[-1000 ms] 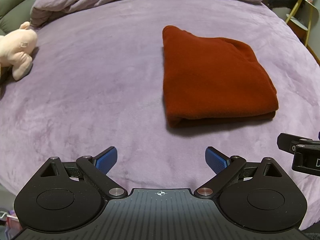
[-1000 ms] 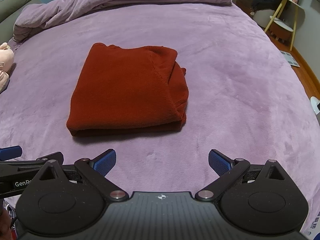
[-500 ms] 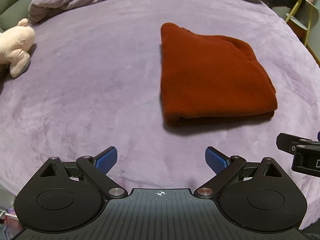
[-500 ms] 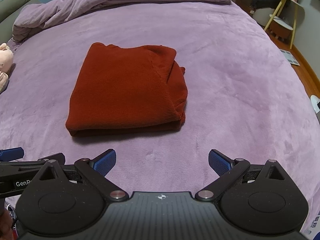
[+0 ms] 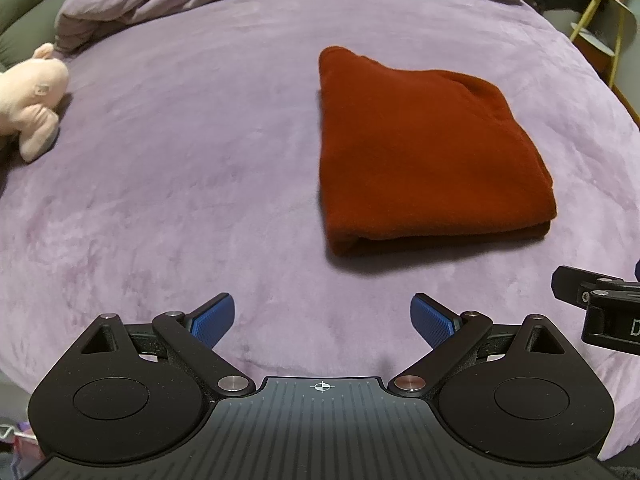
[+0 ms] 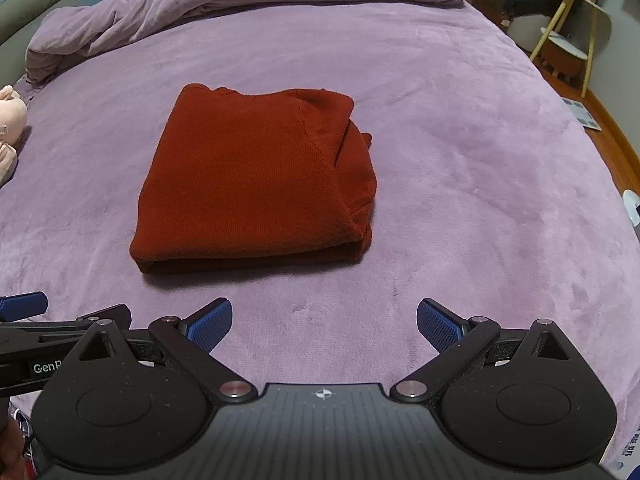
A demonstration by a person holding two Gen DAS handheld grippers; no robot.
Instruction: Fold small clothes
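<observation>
Garment: 1 red sweater (image 6: 256, 184), folded, flat on purple bedspread (image 6: 460, 128).
Left gripper (image 5: 322, 316): fingers spread, empty, short of sweater.
Right gripper (image 6: 324, 320): fingers spread, empty.
Bed edge: pink plush toy (image 5: 32, 96).

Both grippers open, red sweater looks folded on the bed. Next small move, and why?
Probably none on the cloth: pull both grippers back. The red sweater already lies as a compact folded rectangle on the purple bedspread. The left gripper and right gripper are open, empty, and short of its near edge. Optionally tuck the loose bit at its right side first.
</observation>
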